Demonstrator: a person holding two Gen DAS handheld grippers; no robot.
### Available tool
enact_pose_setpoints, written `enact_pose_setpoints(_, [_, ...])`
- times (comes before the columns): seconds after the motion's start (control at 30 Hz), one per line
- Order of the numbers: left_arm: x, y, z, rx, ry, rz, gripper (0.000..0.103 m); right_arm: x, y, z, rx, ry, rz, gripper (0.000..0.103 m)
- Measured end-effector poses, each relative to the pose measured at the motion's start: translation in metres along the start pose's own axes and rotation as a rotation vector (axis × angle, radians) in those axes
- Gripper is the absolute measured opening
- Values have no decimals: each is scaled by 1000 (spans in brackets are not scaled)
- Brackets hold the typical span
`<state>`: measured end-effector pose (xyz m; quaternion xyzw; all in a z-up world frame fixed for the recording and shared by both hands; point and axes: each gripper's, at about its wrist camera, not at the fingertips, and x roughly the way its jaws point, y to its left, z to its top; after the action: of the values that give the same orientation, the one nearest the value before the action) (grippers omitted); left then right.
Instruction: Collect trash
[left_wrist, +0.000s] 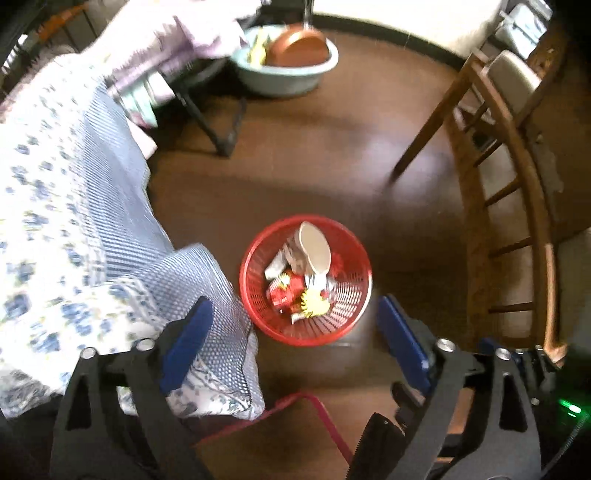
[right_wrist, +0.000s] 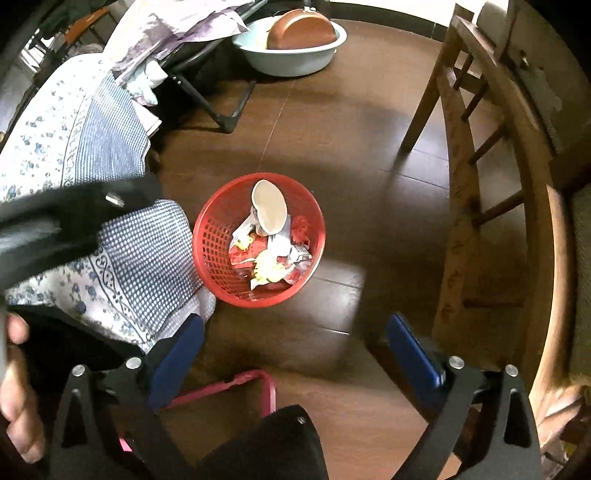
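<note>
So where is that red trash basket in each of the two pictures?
Left wrist view: the red trash basket sits on the floor just below centre, beside the hanging blue-and-white cloth.
Right wrist view: the basket lies at centre, slightly left, again next to that cloth.
Shared landmark: the pale green basin holding a brown pan shows at the top of both pictures.
</note>
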<state>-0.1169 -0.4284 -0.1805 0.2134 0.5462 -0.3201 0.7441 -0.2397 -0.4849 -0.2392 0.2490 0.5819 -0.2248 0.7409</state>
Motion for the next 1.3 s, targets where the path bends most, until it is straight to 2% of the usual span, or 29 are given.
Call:
enact_pose_setpoints(0.1, [-20, 2, -6, -6, -51, 1, 91, -7, 3, 0, -3, -22, -2, 97])
enact_pose_setpoints(0.37, [-46, 14, -16, -45, -107, -11, 91, -30, 14, 8, -22, -116, -55, 97])
enact_pose_setpoints(0.67, [-49, 32, -17, -102, -108, -12, 91, -39, 19, 14, -23, -142, -72, 97])
enact_pose_setpoints(1.3, [-52, 32, -17, -100, -118, -9, 94, -43, 18, 17, -15, -155, -78, 97])
